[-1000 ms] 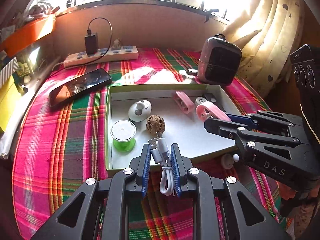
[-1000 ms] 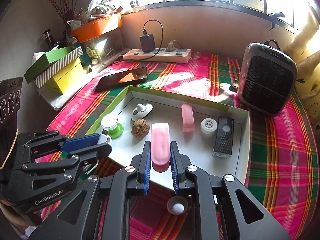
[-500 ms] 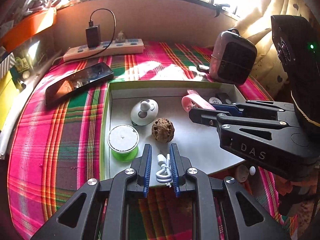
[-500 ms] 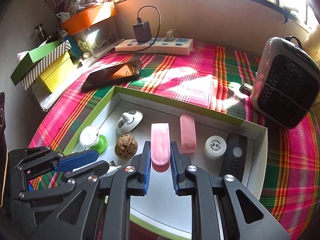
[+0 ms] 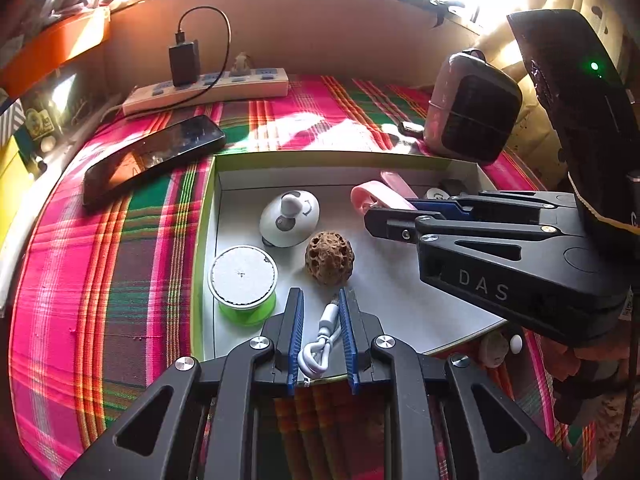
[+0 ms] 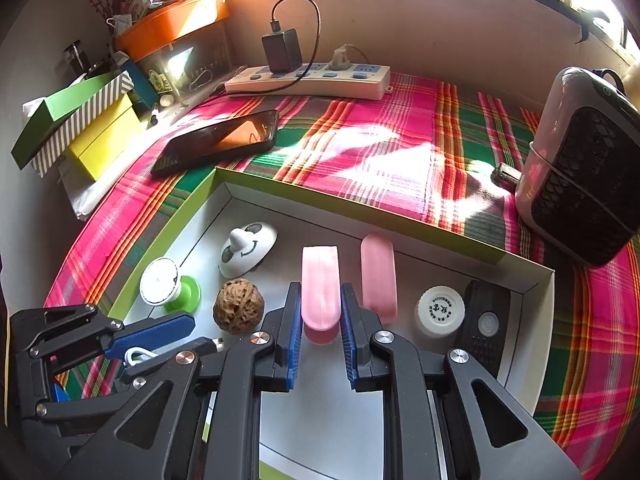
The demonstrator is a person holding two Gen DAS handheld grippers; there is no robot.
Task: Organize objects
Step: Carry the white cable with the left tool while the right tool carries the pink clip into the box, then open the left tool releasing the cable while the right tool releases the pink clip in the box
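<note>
A shallow white tray with a green rim (image 5: pixel 202 240) (image 6: pixel 280 190) lies on the plaid cloth. My left gripper (image 5: pixel 322 300) is shut on a coiled white USB cable (image 5: pixel 320 340) at the tray's near edge; it also shows in the right wrist view (image 6: pixel 172 340). My right gripper (image 6: pixel 320 300) is shut on a pink case (image 6: pixel 320 284) low over the tray; from the left wrist view the case (image 5: pixel 372 198) sticks out of the fingers (image 5: pixel 400 224). In the tray lie a walnut (image 5: pixel 329 258) (image 6: pixel 239 306), a green spool (image 5: pixel 244 280), a white hook (image 5: pixel 289 216), a second pink case (image 6: pixel 378 276), a white cap (image 6: pixel 439 310) and a black remote (image 6: pixel 486 328).
A black phone (image 6: pixel 218 142) lies left of the tray's far corner. A power strip with a charger (image 6: pixel 312 78) runs along the back wall. A small heater (image 6: pixel 584 164) stands at the right. Stacked boxes (image 6: pixel 84 124) sit at the left. A small round cap (image 5: pixel 496 354) lies outside the tray.
Both grippers moved forward and lower over the tray. The cable now hangs over the tray's near edge, and the pink case moved further in beside the second pink case.
</note>
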